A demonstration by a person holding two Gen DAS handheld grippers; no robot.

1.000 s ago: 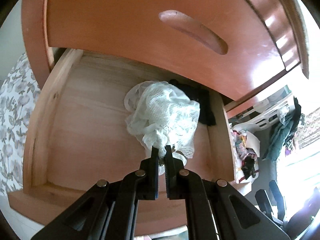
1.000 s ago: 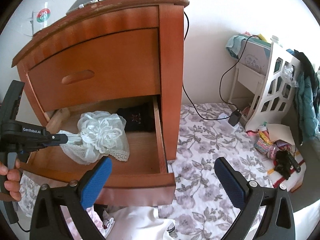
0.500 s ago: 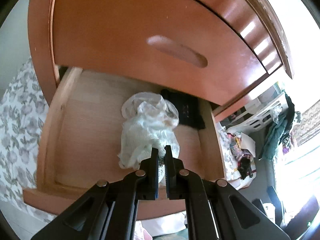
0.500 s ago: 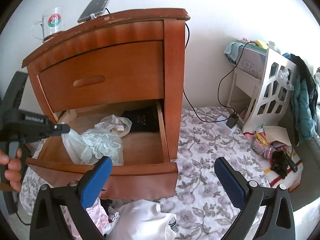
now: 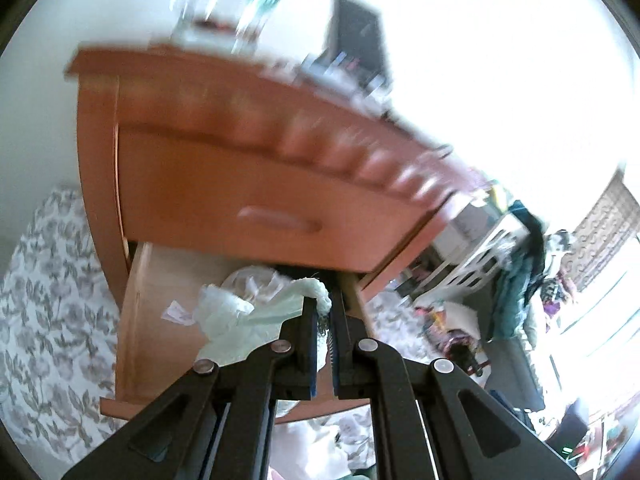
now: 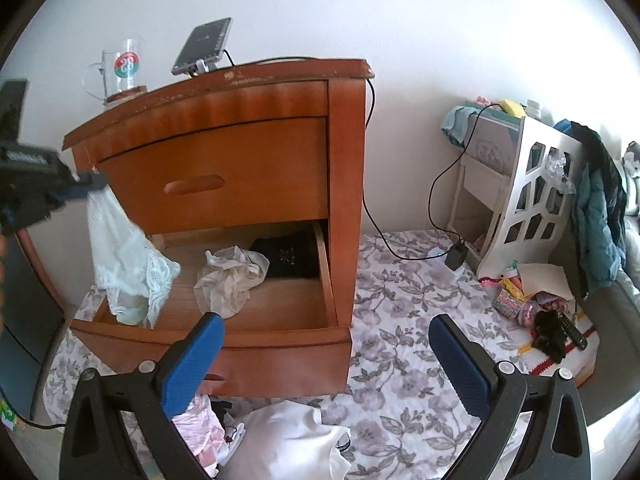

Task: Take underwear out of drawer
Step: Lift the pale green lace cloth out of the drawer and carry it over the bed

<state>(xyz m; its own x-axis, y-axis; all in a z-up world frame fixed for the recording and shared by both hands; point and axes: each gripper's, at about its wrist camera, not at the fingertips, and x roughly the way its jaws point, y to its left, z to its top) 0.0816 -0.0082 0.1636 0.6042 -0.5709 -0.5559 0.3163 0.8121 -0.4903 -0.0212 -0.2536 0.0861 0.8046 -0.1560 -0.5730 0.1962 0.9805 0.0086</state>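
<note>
Underwear (image 6: pixel 124 252), a pale mint lacy piece, is dangling in the air from the left gripper (image 5: pixel 323 312), whose two fingers are pinched tight on a bunched corner of the fabric. From the right wrist view it hangs in front of the nightstand (image 6: pixel 256 168), up near the closed top drawer and over the left front corner of the open bottom drawer (image 6: pixel 280 340), with its lower hem about level with the drawer's front edge. Can't say for sure whether the hem brushes the wood. The left wrist view is pretty smeared, so not much detail there beyond the cloth draping off to the left of the fingers. Inside the drawer there's a crumpled white piece (image 6: pixel 230 276) sitting roughly mid-floor, and a dark folded item (image 6: pixel 288 258) tucked at the back right, touching it. The right gripper (image 6: pixel 326 360) is spread wide with nothing in it, blue pads (image 6: pixel 192 364) showing, hovering low in front of the drawer. Up top there's a glass mug (image 6: pixel 120 70) and a phone on a stand (image 6: pixel 204 46). Some white and pink clothes (image 6: pixel 280 440) are piled on the floral floor covering (image 6: pixel 400 360) below.
</note>
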